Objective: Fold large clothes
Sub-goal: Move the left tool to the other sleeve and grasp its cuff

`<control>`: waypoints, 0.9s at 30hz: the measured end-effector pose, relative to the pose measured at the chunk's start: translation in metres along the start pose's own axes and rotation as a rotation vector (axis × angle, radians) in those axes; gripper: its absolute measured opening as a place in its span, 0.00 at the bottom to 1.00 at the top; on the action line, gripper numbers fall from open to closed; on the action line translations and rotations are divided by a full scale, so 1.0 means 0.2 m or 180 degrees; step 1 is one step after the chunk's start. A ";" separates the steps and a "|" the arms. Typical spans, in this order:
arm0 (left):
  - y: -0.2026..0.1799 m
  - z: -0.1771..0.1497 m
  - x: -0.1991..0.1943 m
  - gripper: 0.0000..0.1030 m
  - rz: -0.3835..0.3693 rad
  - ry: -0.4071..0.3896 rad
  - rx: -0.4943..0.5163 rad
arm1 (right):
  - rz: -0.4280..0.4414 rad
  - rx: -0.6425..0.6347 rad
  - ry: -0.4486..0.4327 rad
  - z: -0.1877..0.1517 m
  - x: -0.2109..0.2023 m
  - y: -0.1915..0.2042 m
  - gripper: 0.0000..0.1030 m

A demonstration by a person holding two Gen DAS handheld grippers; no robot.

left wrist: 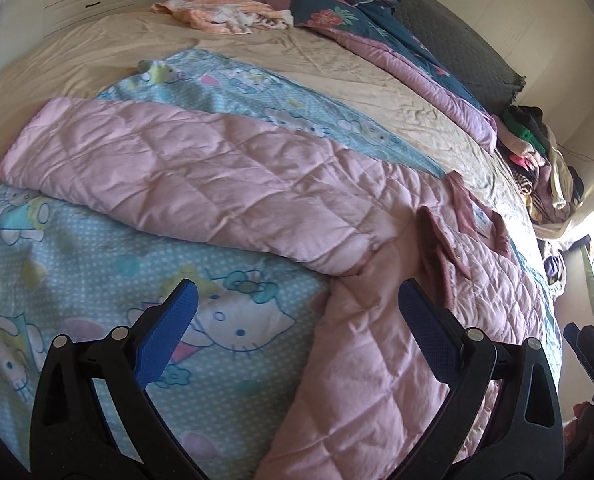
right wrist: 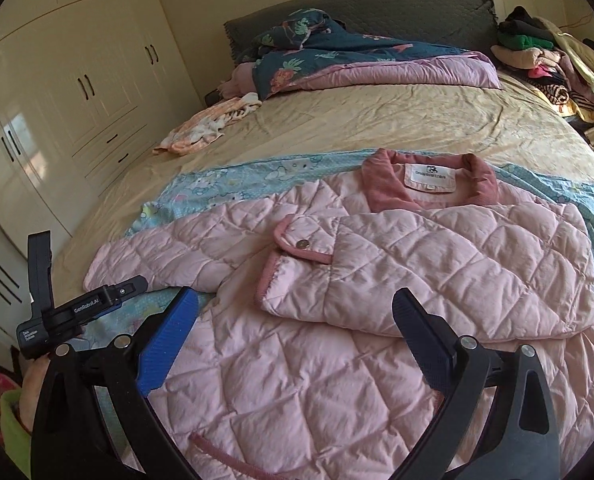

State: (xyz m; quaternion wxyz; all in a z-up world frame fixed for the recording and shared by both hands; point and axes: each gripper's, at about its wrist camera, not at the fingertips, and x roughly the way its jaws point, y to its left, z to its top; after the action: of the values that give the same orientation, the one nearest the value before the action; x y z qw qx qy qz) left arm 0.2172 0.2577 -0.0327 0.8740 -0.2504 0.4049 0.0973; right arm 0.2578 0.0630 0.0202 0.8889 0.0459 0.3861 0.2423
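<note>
**Pink quilted jacket lies part-folded on the bed, both grippers apart above it**

A pink quilted jacket [right wrist: 337, 320] lies spread face up on a light blue cartoon-cat blanket [left wrist: 97, 264], which in turn lies on the tan sheet of a bed [right wrist: 377, 120]. The jacket's darker pink collar [right wrist: 385, 188] points toward the headboard, with a white label [right wrist: 431, 178] showing inside the neck. One sleeve [right wrist: 437, 264] is folded across the chest, its cuff [right wrist: 297, 246] with a metal snap resting near the middle of the body. The other sleeve [left wrist: 169, 176] stretches straight out sideways over the blanket, away from the body.

The left gripper [left wrist: 297, 300] hovers over the place where the stretched sleeve meets the jacket body; its blue fingers [left wrist: 173, 328] stand wide apart and hold nothing. One finger is above the blanket, the other above the quilted fabric. The right gripper [right wrist: 295, 312] hovers over the lower front of the jacket, just below the folded sleeve, its fingers likewise spread and empty. In the right wrist view the left gripper's black housing shows at the left edge, beside the end of the stretched sleeve.

Farther up the bed lie a crumpled peach and white cloth [right wrist: 209, 128] and a dark floral duvet [right wrist: 337, 60] with a pink lining, bunched against a grey headboard [right wrist: 377, 12]. A heap of mixed clothes [right wrist: 545, 56] sits at the bed's far corner. Cream wardrobe doors [right wrist: 77, 92] line the wall beside the bed.
</note>
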 end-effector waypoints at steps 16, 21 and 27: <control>0.34 0.04 0.03 0.91 0.0076 -0.0012 -0.0364 | 0.0201 -0.0236 0.0214 0.00 0.23 0.30 0.94; 0.44 0.05 0.06 0.91 0.0091 -0.0014 -0.0490 | 0.0225 -0.0278 0.0255 -0.01 0.28 0.34 0.94; 0.54 0.05 0.12 0.91 0.0087 0.0020 -0.0688 | 0.0241 -0.0298 0.0270 -0.01 0.30 0.37 0.94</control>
State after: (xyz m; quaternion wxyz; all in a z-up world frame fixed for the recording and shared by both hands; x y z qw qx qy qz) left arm 0.1996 0.3547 -0.0842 0.8392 -0.3380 0.3982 0.1516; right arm 0.2614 0.1554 -0.0018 0.8630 0.0085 0.4097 0.2953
